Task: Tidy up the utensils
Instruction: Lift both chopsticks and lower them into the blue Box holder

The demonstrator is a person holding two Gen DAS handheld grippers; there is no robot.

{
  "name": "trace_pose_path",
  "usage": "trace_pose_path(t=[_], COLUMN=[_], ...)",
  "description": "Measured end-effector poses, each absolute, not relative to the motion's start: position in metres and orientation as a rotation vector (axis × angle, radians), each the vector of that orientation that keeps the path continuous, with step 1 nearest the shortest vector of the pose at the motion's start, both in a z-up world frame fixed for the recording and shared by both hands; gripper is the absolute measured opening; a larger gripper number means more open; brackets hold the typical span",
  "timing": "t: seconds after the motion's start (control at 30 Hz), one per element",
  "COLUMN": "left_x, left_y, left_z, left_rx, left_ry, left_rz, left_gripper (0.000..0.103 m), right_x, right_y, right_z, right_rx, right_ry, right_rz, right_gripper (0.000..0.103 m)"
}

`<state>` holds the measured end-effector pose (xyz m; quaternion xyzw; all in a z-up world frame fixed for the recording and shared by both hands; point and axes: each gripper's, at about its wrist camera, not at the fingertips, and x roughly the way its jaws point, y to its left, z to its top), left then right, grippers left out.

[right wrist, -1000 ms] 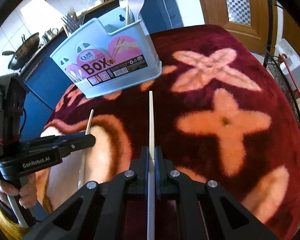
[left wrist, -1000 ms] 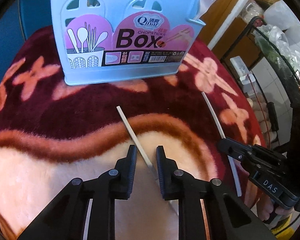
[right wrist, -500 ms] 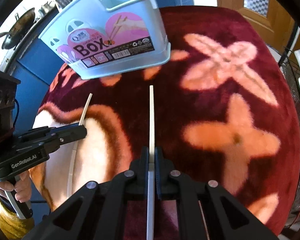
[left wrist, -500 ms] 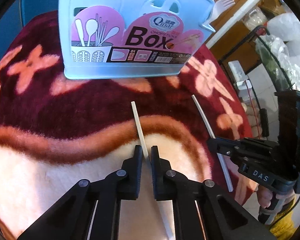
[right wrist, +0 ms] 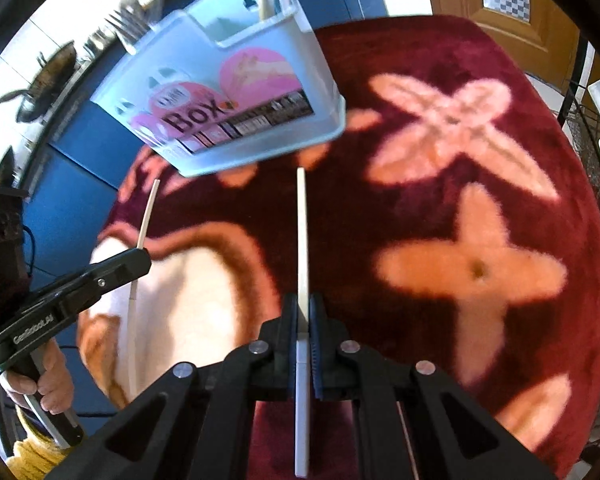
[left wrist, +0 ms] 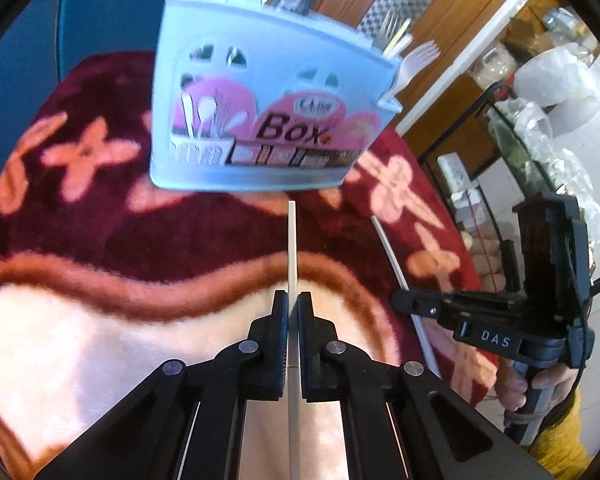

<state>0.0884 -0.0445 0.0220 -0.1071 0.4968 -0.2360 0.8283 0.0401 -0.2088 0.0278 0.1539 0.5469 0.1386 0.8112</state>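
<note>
A round table is wearing a fuzzy red blanket (right wrist: 440,208) with pink and orange flowers and a big pale patch (left wrist: 100,352) on the near side. A light blue box (left wrist: 268,120) is sitting on the blanket at the far side, with a pink label saying "Box". Forks (left wrist: 416,58) and other things are sticking up out of it. The box is looking blurry in both views.
</note>
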Motion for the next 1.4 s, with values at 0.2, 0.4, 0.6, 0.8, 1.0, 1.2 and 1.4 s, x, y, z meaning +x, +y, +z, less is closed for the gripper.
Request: trace_pose_path(t=[0.2,0.4,0.6,0.8,1.0,1.2,1.4], left_x=[0.080,0.075,0.071,0.076,0.085,0.097,0.115], left_y=[-0.032,-0.022,-0.017,-0.013,-0.010,-0.005,-0.002], left_z=[0.045,0.066,0.093,0.113,0.131,0.144,0.157], left_rx=[-0.248,-0.256,-0.245,-0.240,-0.224,-0.232,-0.234], left_ry=[0.959,0.867,0.759,0.680,0.618,0.565,0.522], left_rz=[-0.503,-0.494,-0.479,-0.464,-0.437,-0.416,-0.394], left_gripper=[0.004,0.004,0.004,0.004,0.004,0.004,0.004], right_x=[0.020,0.017,0.018,0.021,0.027,0.037,0.050], right_y=[-0.206,-0.200,-0.195,-0.195,-0.196,-0.196,-0.197], right_z=[0.052,0.075,0.096,0.108,0.115,0.125,0.135], right_rx=[0.329,0.348,0.346,0.340,0.352,0.338,0.341], right_ry=[1.030,0.903,0.800,0.740,0.707,0.661,0.610], right_rz=[0.312,0.311,0.298,0.295,0.291,0.273,0.271], right_gripper=[0.008,0.008,0.008,0.008,0.007,0.008,0.008])
